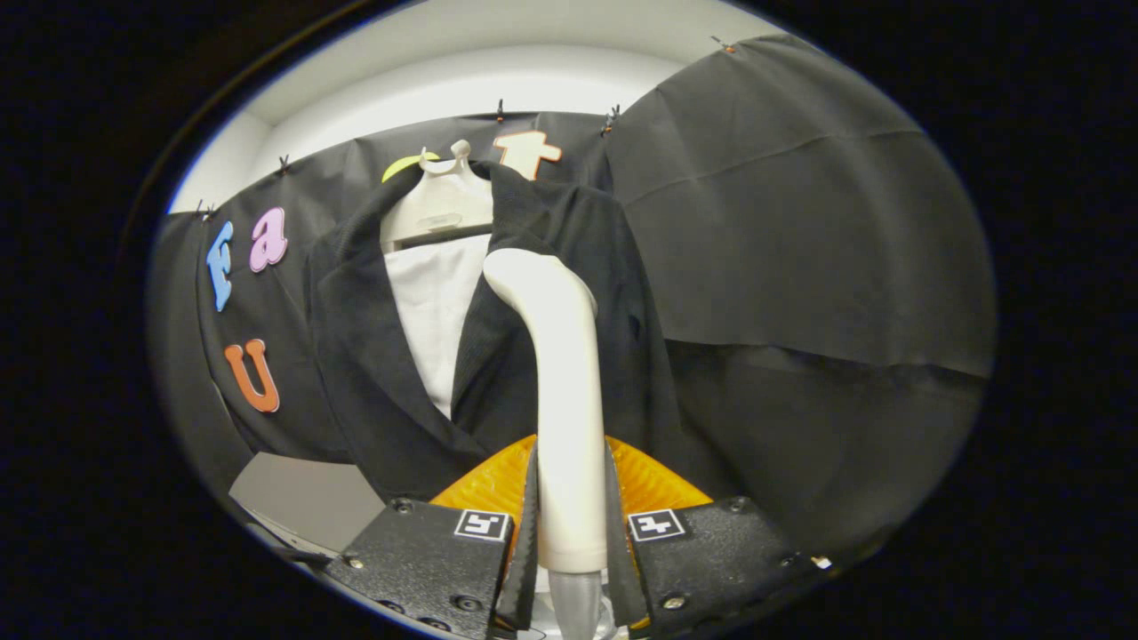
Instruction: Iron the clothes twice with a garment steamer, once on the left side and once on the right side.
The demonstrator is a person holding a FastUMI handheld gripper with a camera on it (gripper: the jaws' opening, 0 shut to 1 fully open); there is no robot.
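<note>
Gripping the white steamer point(558, 373) by its handle, the gripper point(571, 533) sits at lower centre, both fingers pressed on it. Its curved head rises beyond the fingers, apparently touching the dark jacket point(533, 356) on a white hanger point(440, 209) at upper centre.

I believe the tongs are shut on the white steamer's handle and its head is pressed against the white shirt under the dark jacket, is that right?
Not quite. In the gripper view the tongs are shut on the white steamer, but its head lies against the dark jacket, on the front panel beside the opening, not on the white shirt.
</note>
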